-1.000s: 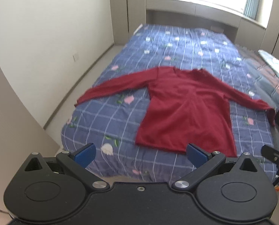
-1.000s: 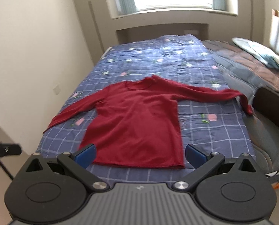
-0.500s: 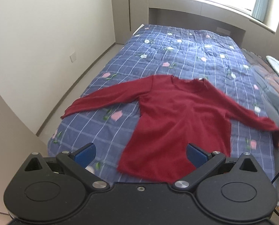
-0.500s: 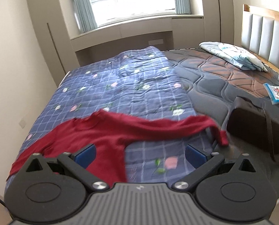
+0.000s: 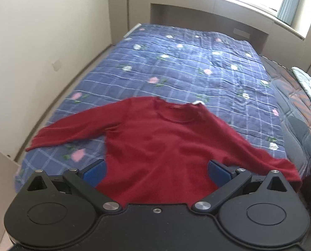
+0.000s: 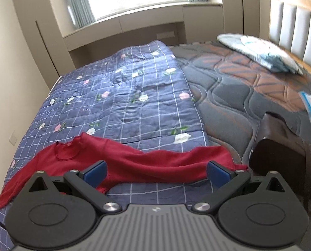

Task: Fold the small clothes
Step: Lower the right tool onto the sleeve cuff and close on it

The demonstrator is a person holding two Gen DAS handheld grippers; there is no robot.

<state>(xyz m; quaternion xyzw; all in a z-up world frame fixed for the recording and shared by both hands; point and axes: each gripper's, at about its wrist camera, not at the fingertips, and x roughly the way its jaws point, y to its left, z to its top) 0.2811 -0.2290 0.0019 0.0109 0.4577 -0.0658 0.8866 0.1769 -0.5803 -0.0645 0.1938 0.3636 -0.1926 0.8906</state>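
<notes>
Left tool and right tool, both spread wide and empty, nearest; beyond them red sweater flat, sleeves outstretched, on blue checked quilt covering bed; pillow far right.

Bed surface and items resting on it

My bed carries a blue checked floral quilt; on it my red sweater lies flat, sleeves spread. On the bare mattress sit a dark bag and a pale pillow.
</notes>
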